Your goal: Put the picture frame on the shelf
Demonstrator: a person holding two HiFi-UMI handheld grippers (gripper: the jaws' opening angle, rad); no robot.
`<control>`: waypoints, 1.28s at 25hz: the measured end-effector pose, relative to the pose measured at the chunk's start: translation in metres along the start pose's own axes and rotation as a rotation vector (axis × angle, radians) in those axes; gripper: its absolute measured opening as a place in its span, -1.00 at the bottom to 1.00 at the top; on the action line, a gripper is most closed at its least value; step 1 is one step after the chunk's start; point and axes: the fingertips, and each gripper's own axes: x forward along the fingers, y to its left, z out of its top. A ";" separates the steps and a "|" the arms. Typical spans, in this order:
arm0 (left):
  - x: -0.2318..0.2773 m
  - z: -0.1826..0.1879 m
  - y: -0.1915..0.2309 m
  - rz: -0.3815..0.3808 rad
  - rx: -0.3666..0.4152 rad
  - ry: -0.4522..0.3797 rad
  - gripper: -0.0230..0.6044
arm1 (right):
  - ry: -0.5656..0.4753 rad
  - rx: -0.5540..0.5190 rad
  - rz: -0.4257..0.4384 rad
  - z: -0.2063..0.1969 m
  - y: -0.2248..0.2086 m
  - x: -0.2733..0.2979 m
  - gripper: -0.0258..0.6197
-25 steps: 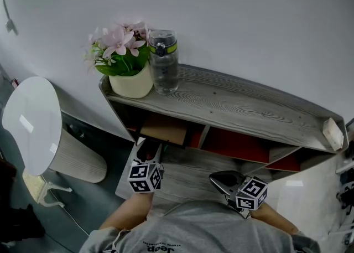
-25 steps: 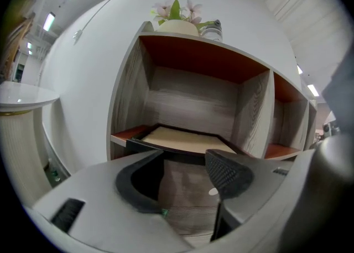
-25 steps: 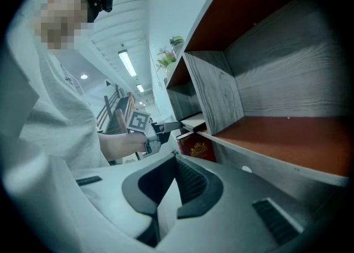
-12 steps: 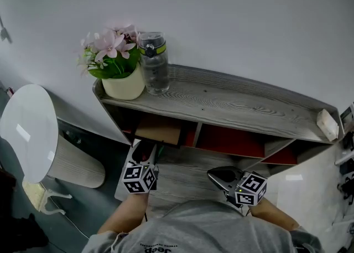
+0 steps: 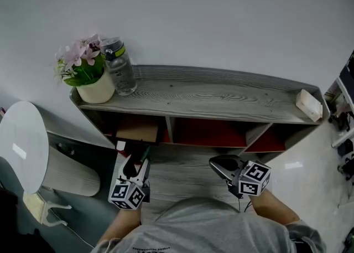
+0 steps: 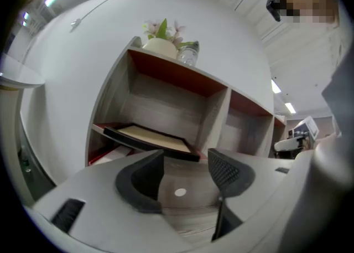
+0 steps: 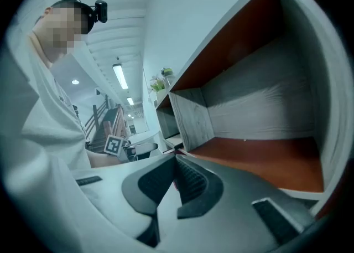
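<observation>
Left gripper (image 6: 185, 160), jaws opening empty, has backed clear of the picture frame (image 6: 148, 136).

Picture frame (image 5: 137, 130) in left compartment of shelf (image 5: 221, 99); plant (image 5: 88, 77), bottle (image 5: 120, 70) atop

The black-edged picture frame (image 6: 149, 135) lies flat, tan face up, in the left compartment of the grey shelf (image 5: 221, 94).

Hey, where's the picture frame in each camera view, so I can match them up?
Head view: the picture frame lies in the left compartment of the shelf unit, lower left of centre.
Left gripper view: the picture frame lies flat in that compartment, left of centre.
Right gripper view: not in it.
Shared landmark: the flowering plant on the shelf top's left end, small and distant in the right gripper view.
</observation>
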 end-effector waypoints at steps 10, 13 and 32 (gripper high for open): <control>-0.015 0.013 -0.147 -0.207 0.003 -0.061 -0.73 | -0.105 -0.053 0.028 0.019 -0.025 -0.099 -0.88; -0.012 0.013 -0.186 -0.278 0.002 -0.066 -0.88 | -0.132 -0.067 0.035 0.016 -0.034 -0.124 -0.88; 0.002 0.037 -0.137 -0.642 -0.008 0.029 -0.88 | -0.259 0.034 -0.289 0.019 -0.020 -0.082 -0.88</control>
